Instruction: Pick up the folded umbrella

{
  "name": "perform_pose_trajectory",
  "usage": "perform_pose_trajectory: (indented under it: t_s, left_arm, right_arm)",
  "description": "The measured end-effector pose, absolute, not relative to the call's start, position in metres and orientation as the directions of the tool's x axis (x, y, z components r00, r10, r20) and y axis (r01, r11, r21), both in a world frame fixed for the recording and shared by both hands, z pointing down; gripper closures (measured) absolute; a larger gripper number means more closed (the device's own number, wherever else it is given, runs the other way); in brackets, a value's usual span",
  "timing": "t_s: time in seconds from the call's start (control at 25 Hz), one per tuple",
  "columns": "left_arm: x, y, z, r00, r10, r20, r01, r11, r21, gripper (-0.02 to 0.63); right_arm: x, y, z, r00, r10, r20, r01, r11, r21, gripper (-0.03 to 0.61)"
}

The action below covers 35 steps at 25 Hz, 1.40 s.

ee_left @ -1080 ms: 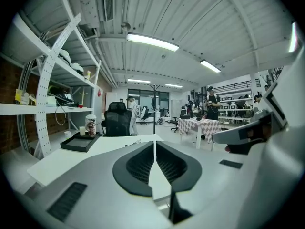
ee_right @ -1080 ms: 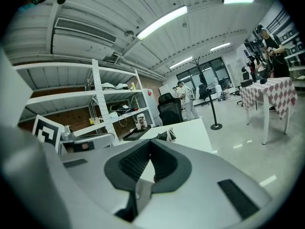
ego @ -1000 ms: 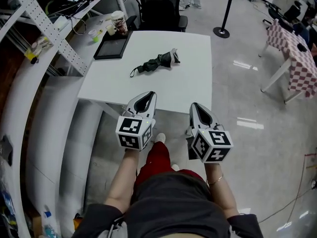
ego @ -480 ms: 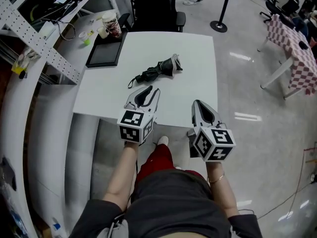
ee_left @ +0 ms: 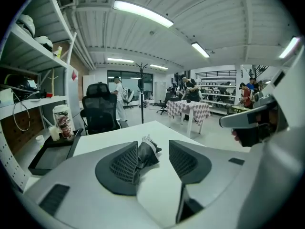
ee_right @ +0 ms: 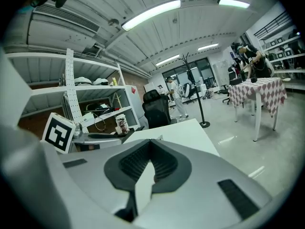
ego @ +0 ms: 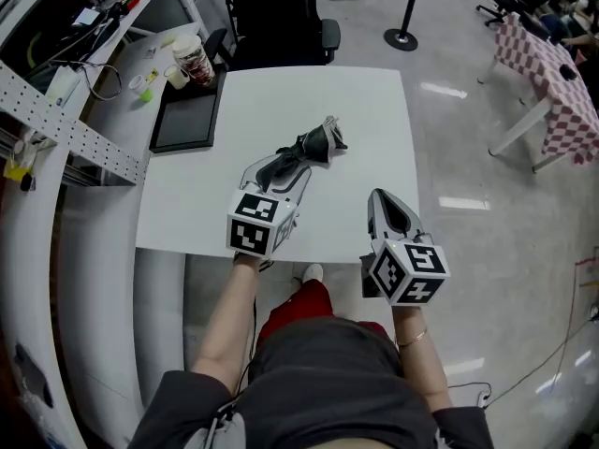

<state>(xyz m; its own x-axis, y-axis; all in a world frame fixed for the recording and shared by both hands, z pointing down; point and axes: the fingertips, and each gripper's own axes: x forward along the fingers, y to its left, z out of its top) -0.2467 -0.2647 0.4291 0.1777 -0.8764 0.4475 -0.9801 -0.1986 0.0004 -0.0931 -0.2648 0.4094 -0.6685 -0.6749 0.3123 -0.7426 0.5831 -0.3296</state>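
Note:
The folded umbrella (ego: 309, 145), dark with a grey-white end, lies slantwise on the white table (ego: 370, 120). My left gripper (ego: 277, 169) reaches over the table's near half and its jaws are opening. The umbrella's near end lies between them, with no pad pressing on it. In the left gripper view the umbrella (ee_left: 147, 151) shows just past the left pad (ee_left: 125, 165), partly hidden by it, and the left gripper (ee_left: 153, 159) has a wide gap. My right gripper (ego: 379, 196) hovers at the table's near right edge, shut and empty; its own view shows the right gripper (ee_right: 151, 146) with pads meeting.
A black tray (ego: 184, 120) lies at the table's far left, with a paper cup (ego: 192, 60) behind it. A black office chair (ego: 276, 12) stands beyond the table. A stanchion base (ego: 401, 37) and a checkered table (ego: 552, 73) stand to the right, shelving (ego: 56, 129) to the left.
Both grippers moved forward over the table. The left one went from shut to open and now has the umbrella's near end between its jaws. The right one stayed shut.

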Motion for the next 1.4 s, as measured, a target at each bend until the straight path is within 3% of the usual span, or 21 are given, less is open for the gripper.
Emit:
perform_pose_trajectory:
  t_s: [0.76,1.4]
  left_arm:
    - [-0.275,-0.345,0.512,0.331,-0.666,0.669,-0.906,-0.423,0.026,0.33]
    - [-0.268,-0.376,0.58,0.37,-0.47,0.801,-0.834,-0.549,0.063,0.314]
  right_arm:
    - [-0.121,-0.328,0.436,-0.546,-0.743,0.388,-0.835,0.447,-0.32,0.56]
    - [-0.121,-0.351,0.46,-0.477,-0.747,0.462,-0.877,0.371,-0.305,0.56]
